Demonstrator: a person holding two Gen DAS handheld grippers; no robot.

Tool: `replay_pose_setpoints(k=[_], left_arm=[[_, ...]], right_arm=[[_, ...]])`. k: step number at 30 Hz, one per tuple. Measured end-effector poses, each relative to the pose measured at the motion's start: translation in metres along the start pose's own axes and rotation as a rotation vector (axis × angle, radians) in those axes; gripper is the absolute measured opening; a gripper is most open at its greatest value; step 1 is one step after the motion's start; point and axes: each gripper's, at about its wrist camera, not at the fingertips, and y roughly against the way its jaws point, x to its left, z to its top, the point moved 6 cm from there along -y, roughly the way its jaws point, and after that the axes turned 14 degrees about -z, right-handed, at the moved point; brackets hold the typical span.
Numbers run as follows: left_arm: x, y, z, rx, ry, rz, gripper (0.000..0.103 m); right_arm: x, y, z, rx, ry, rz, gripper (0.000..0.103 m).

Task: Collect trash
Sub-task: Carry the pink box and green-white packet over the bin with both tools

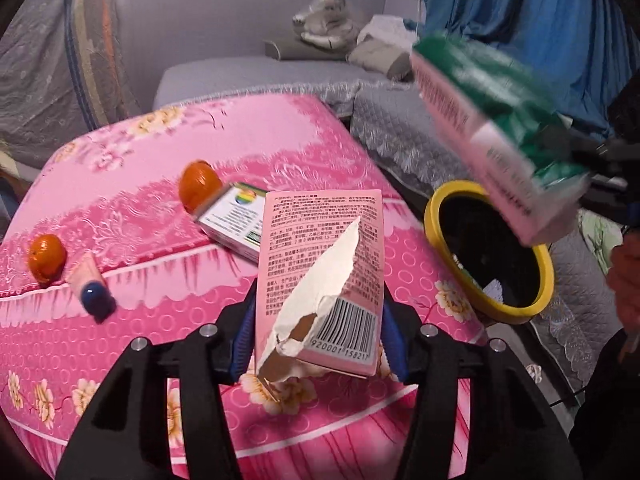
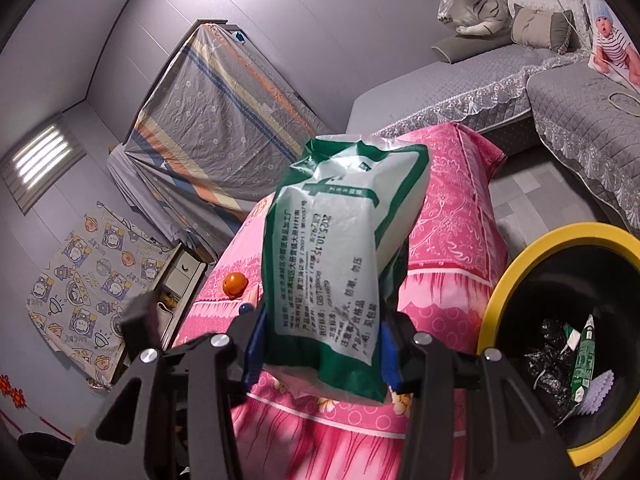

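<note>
From the left wrist, the left gripper clamps a torn pink box; the yellow-rimmed bin waits at three o'clock. From the right wrist, the right gripper pinches a green packet; released now, it would probably miss the bin at four o'clock.

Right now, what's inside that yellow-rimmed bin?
In the bin: black plastic bag, a green-and-white wrapper and something white and ridged. Its wall hides the rest.
</note>
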Motion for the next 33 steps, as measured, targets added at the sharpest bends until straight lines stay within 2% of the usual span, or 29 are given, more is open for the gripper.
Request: replay_pose_setpoints(k=[6, 12, 17, 24, 33], left_arm=[[-0.006, 0.038, 0.014, -0.135, -0.039, 0.022, 0.05], [-0.017, 0.045, 0.032, -0.191, -0.067, 0.007, 0.05], [-0.04, 0.035, 0.051, -0.212, -0.127, -0.017, 0.05], [-0.084, 0.006, 0.08, -0.233, -0.213, -0.088, 0.051], [-0.137, -0.036, 0.097, -0.232, -0.3, -0.187, 0.051]], right_arm=[[0.004, -0.004, -0.003, 0.012, -0.011, -0.013, 0.043], [-0.009, 0.004, 0.003, -0.019, -0.032, -0.058, 0.043], [-0.032, 0.013, 0.009, -0.05, -0.06, -0.104, 0.043], [-0.089, 0.026, 0.013, -0.094, -0.131, -0.196, 0.043], [-0.155, 0.041, 0.001, -0.132, -0.219, -0.335, 0.043]])
